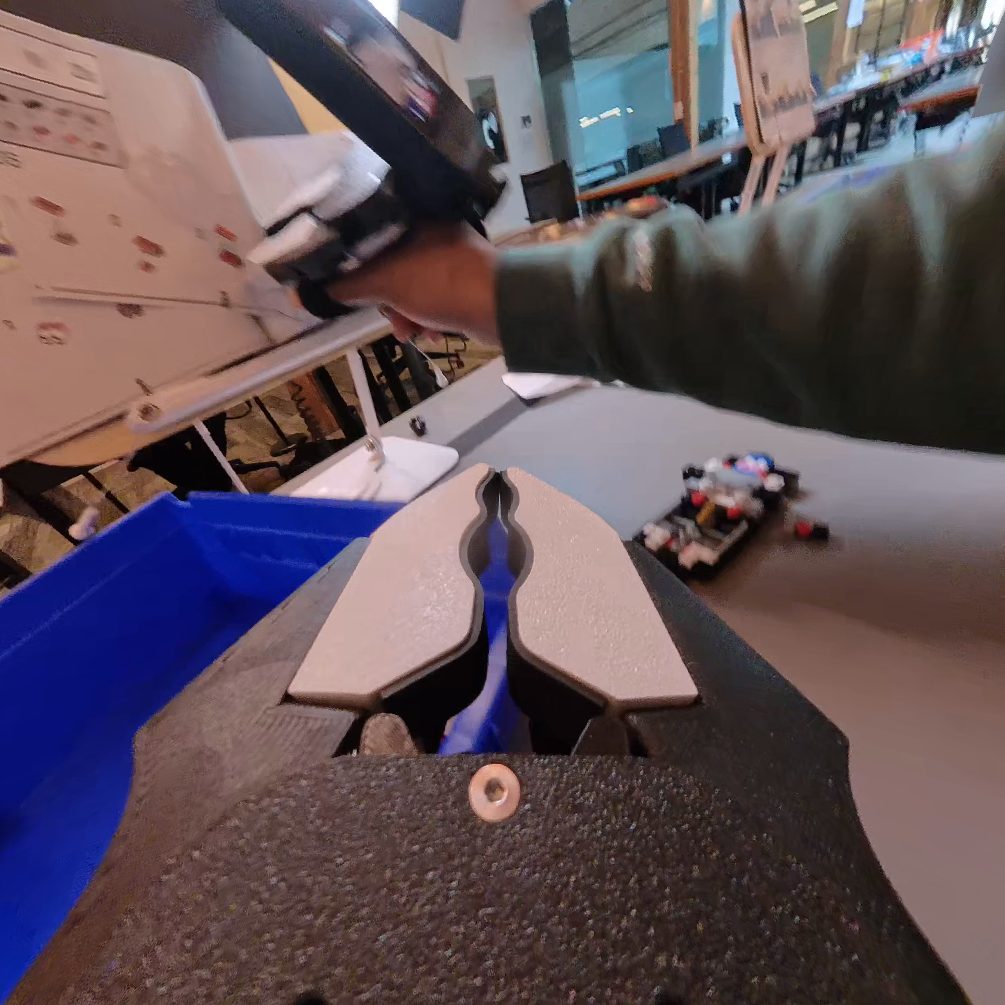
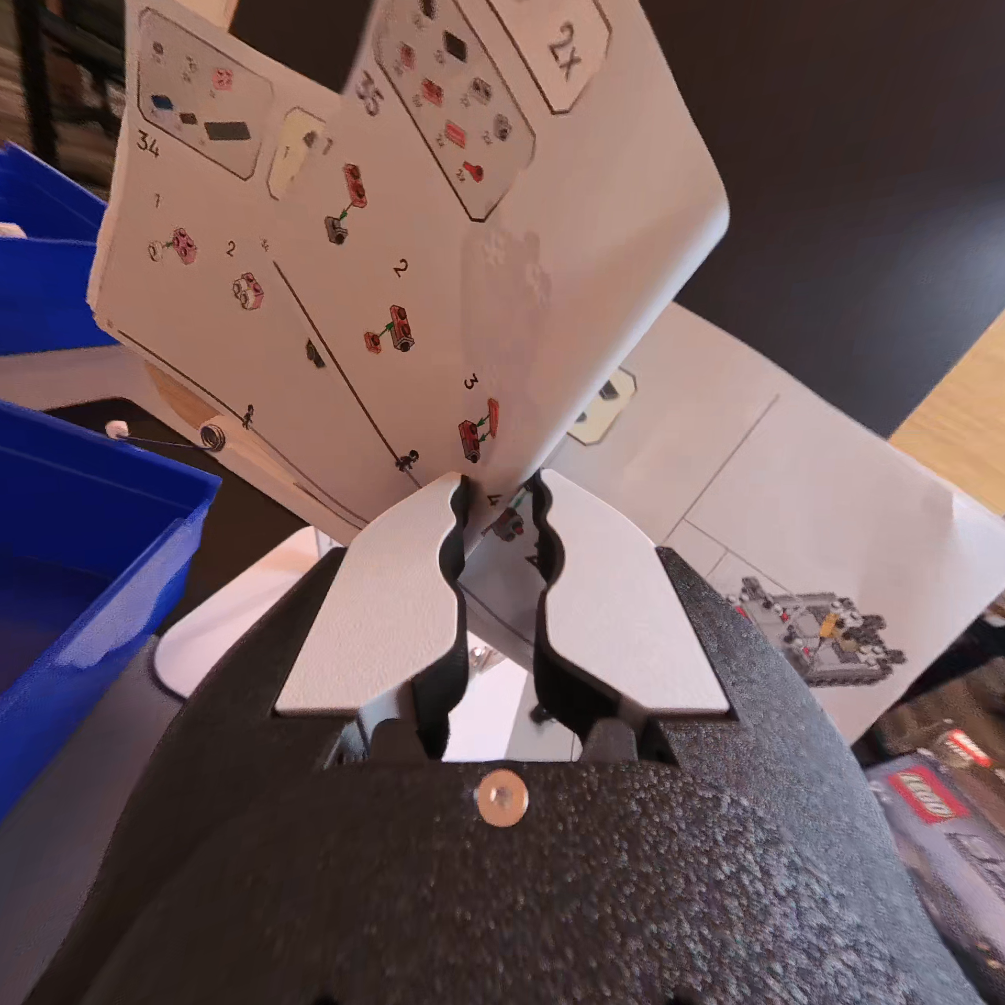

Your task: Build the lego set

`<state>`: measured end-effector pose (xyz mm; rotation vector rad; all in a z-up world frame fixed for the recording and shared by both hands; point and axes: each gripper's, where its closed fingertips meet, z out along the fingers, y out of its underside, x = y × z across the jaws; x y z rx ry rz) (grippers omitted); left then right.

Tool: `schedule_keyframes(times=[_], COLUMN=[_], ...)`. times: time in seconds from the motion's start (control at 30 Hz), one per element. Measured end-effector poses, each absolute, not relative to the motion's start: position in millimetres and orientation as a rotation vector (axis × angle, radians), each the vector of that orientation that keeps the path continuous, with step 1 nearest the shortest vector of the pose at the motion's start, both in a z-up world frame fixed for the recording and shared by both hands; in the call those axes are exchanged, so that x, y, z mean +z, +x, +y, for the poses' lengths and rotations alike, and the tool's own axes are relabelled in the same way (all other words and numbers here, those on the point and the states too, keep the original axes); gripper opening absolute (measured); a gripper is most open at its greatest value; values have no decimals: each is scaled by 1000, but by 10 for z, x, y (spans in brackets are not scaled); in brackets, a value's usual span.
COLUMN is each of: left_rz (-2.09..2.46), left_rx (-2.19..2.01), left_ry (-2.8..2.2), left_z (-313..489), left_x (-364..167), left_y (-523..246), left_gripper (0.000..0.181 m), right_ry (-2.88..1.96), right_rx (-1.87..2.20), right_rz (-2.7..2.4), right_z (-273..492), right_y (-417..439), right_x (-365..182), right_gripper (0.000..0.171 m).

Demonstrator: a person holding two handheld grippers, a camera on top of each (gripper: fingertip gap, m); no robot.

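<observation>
Right gripper (image 2: pixel 500 481) straddles page (image 2: pixel 380 228) edge; left gripper (image 1: pixel 499 478) closed, empty.

Two grippers: left gripper (image 1: pixel 499 478), right gripper (image 2: pixel 500 478). One brick-built car (image 1: pixel 718 516) right of centre. One instruction booklet (image 2: pixel 380 244), upper left; two blue bins (image 2: pixel 81 544) at left

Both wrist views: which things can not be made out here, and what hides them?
- Left wrist view: small black, white and red brick model on the grey table: motion blur hides details.
- Left wrist view: blue plastic bin: contents hidden by the closed left gripper.
- Right wrist view: lifted white instruction page: lower corner hidden between the right gripper fingers; grip unclear.
</observation>
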<state>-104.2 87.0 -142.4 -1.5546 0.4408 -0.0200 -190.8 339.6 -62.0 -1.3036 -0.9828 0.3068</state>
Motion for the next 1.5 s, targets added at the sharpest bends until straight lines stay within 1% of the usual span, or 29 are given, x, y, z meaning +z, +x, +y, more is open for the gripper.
schedule_keyframes(times=[0.07,0.17,0.23,0.33,0.37,0.43,0.5,0.63,0.73,0.83,0.9,0.97,1.03,1.1,1.2,1.3,1.43,1.5], left_rz=[386,264,158,17,5,20,88,347,455,500,511,516,507,493,478,496,522,526], left_rx=[-44,-90,-164,-142,-157,-187,-199,-199,-216,-236,-241,-273,-278,-257,-224,-200,-203,-206], left_ry=[-1545,-1618,-1672,-1727,-1750,-1780,-1764,-1651,-1641,-1672,-1707,-1754,-1780,-1796,-1829,-1828,-1826,-1811], left_z=[1000,1393,1726,2277,2437,2695,2878,3045,3156,3306,3404,3451,3455,3432,3378,3343,3354,3363], left_x=[-1122,-740,-588,-613,-668,-762,-774,-625,-642,-752,-844,-936,-974,-982,-1015,-1049,-1098,-1096], left_y=[-1129,-1410,-1619,-2034,-2101,-2127,-2011,-1360,-918,-678,-628,-612,-648,-723,-873,-979,-961,-935], left_gripper=[0,16,30,40,46,52,53,40,35,38,42,45,46,46,48,49,50,50], right_ry=[-1335,-1390,-1444,-1517,-1533,-1563,-1582,-1538,-1408,-1283,-1205,-1176,-1189,-1208,-1232,-1134,-974,-780], right_rx=[391,542,654,790,841,899,937,1024,1061,1024,967,894,829,760,615,372,386,430], right_rz=[-981,-945,-918,-876,-852,-813,-779,-693,-633,-587,-611,-699,-822,-913,-914,-801,-706,-811], right_z=[3432,3494,3537,3620,3647,3727,3799,3830,3744,3606,3454,3315,3228,3221,3291,3264,3005,2648], right_y=[-1857,-1772,-1721,-1626,-1583,-1463,-1314,-970,-660,-349,-247,-305,-484,-676,-814,-725,-573,-650], right_x=[-663,-705,-751,-813,-812,-819,-828,-721,-452,-139,42,110,49,-68,-133,68,387,494], right_gripper=[20,20,19,17,16,15,15,16,18,23,24,23,24,20,19,14,15,10])
